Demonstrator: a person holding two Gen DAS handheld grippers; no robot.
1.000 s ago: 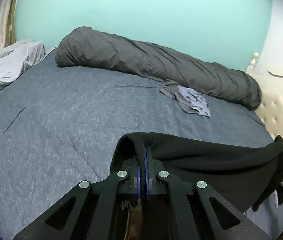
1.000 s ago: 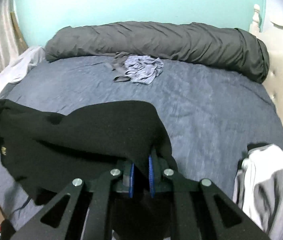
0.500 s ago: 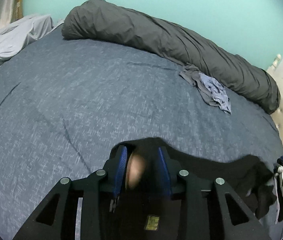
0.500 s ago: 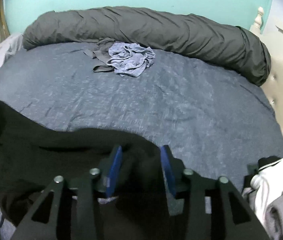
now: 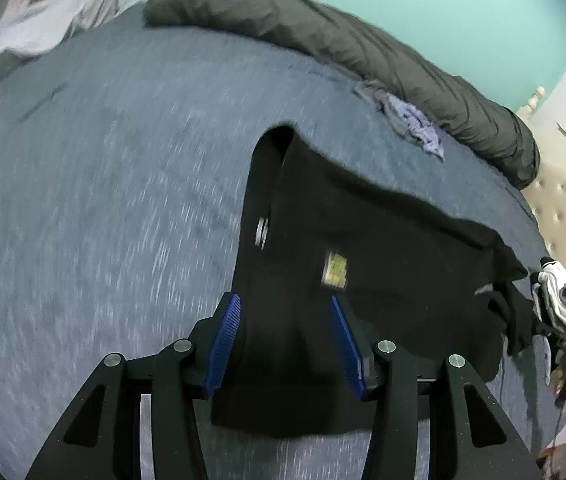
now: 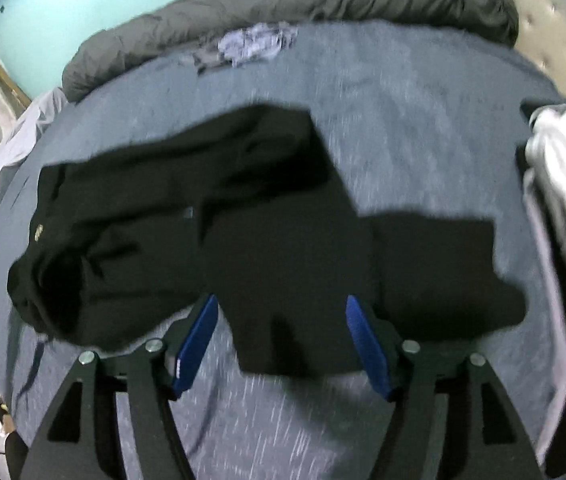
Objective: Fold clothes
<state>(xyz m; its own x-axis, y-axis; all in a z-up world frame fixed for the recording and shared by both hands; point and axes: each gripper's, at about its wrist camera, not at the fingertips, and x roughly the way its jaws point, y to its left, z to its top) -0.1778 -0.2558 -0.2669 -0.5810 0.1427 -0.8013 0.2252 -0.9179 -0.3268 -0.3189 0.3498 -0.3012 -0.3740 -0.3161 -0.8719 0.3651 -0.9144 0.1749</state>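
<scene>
Now — black garment [image 5: 383, 264] (tongs opening)

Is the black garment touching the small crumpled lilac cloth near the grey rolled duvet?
Apart. In the left wrist view, a strip of blue bedsheet shows between the black garment and the lilac cloth.

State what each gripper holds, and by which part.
Nothing is held. The left gripper and right gripper are opening; the black garment lies between their blue pads, unpinched.

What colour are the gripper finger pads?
Blue, ribbed pads; clearest in the left wrist view, either side of the black garment.
</scene>
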